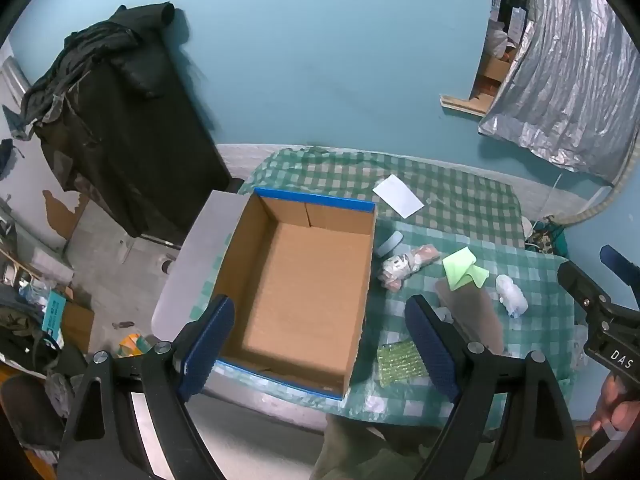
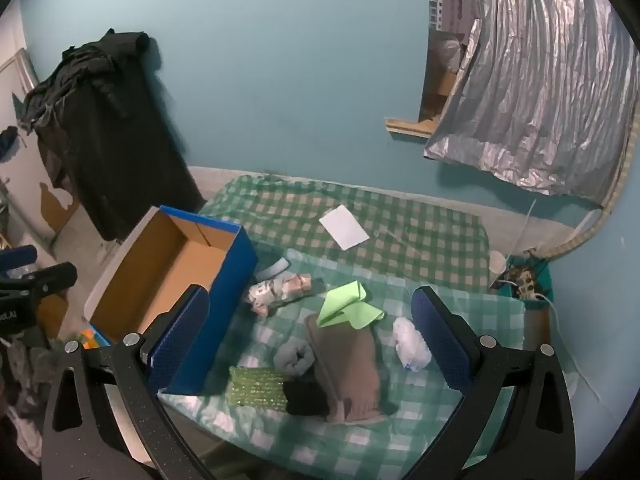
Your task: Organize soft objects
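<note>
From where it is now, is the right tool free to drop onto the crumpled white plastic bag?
Probably yes. The right tool is open above the table, and the crumpled white plastic bag lies uncovered just inside its right finger, with nothing on top.

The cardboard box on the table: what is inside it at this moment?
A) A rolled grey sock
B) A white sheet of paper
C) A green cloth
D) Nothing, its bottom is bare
D: in the left wrist view the cardboard box shows only its bare brown bottom, while the green cloth and white paper lie outside on the checkered table.
</note>
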A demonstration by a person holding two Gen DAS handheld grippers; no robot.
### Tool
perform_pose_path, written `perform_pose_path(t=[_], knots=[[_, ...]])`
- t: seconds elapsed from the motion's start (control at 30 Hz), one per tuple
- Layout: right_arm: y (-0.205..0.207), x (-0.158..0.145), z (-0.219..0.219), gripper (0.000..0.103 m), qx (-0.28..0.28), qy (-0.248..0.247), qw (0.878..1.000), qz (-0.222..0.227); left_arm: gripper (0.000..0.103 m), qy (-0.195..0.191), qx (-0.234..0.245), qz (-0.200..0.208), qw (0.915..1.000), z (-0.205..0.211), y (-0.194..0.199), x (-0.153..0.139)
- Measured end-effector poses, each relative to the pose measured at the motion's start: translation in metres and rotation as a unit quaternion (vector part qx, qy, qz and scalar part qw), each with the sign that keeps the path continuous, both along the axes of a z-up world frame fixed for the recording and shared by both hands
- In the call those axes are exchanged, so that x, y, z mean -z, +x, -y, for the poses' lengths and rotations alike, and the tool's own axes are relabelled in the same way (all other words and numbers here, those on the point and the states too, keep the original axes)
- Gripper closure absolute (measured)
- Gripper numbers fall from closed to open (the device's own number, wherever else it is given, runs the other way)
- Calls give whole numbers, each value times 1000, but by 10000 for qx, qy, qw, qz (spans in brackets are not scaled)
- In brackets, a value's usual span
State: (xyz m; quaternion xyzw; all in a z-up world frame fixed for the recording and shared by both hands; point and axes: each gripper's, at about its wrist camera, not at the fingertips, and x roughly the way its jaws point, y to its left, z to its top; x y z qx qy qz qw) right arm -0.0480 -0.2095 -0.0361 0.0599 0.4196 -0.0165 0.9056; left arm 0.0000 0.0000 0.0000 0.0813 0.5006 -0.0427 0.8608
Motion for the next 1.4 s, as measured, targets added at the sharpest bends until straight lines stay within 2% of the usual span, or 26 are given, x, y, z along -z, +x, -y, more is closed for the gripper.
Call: perform_pose_path(t=[1.4], knots=[[0, 4, 7, 2, 78, 183, 9998, -73, 15, 119, -138, -49, 9998, 2, 2, 2]])
